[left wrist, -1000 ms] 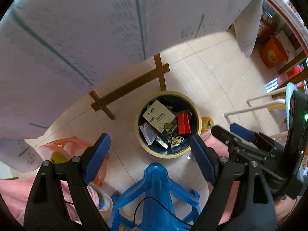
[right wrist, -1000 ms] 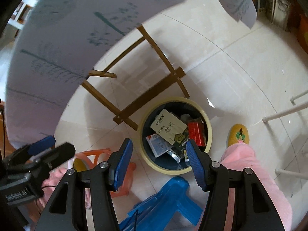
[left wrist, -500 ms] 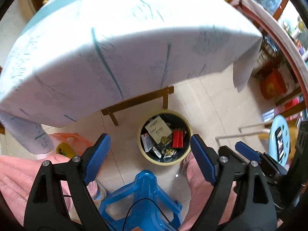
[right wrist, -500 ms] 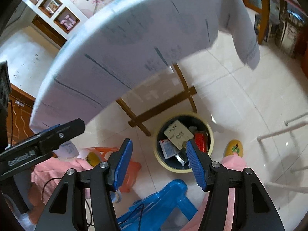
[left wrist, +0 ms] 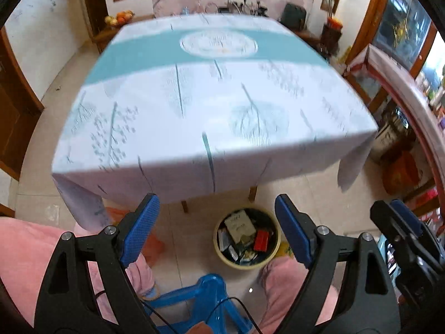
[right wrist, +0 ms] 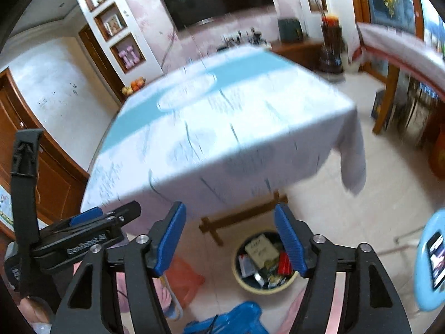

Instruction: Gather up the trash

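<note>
bin (left wrist: 246,260) on floor: holds boxes and wrappers, trash apparently collected. counter (left wrist: 211,105): cloth bare, nothing visibly left. left hand-held gripper (left wrist: 217,229) wide, empty; right hand-held gripper (right wrist: 229,240) just opened wider, empty.

White lettering reading roughly "GoRobot.AI" is showing on the left gripper (right wrist: 83,246) body. Print on the box (left wrist: 239,224) in the trash bin (left wrist: 222,253) is staying illegible.

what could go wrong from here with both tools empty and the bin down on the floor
1. The trash bin sits close to the table leg and under the tablecloth edge, so a tool reaching down might snag cloth or knock wood.
2. The blue stool and a cable stand just before the bin; the left tool or right tool could catch them.
</note>
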Demonstrator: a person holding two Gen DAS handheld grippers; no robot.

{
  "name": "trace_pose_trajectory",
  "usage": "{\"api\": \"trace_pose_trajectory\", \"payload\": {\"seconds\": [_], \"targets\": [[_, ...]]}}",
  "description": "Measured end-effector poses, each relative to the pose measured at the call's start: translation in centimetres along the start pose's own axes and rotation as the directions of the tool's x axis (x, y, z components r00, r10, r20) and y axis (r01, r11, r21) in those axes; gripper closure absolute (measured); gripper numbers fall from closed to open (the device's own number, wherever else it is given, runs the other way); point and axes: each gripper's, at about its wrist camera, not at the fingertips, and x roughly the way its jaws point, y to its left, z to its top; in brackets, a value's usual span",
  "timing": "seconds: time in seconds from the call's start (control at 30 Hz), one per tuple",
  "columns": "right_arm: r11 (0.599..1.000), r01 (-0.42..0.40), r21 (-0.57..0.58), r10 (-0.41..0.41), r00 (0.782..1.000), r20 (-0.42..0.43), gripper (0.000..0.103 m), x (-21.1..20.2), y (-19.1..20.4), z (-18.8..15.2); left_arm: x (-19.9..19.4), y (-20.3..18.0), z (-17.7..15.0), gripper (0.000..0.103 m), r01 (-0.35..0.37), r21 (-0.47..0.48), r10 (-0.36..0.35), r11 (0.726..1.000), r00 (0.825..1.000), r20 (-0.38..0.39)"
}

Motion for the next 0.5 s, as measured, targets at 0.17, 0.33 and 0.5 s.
{"api": "trace_pose_trajectory", "payload": {"seconds": [0.17,0.33,0.5], "targets": [[0.999,0.012,-0.047,-0.009,0.997,0.071,0.032,-3.1,2.7,3.3,-3.2,0.7,1.9,0.020,-0.006,-0.031,0.009,1.000,0.997,0.073],[0.996,0.016,-0.087,-0.005,0.992,0.126,0.031,-5.5,5.1,5.6,-5.8,0.9,3.2,0.020,-0.027,-0.040,0.032,0.999,0.991,0.129],[0.990,0.031,-0.137,-0.010,0.988,0.152,0.031,-6.9,6.8,6.5,-7.2,1.0,3.7,0.020,-0.012,-0.044,0.018,0.999,0.990,0.142]]}}
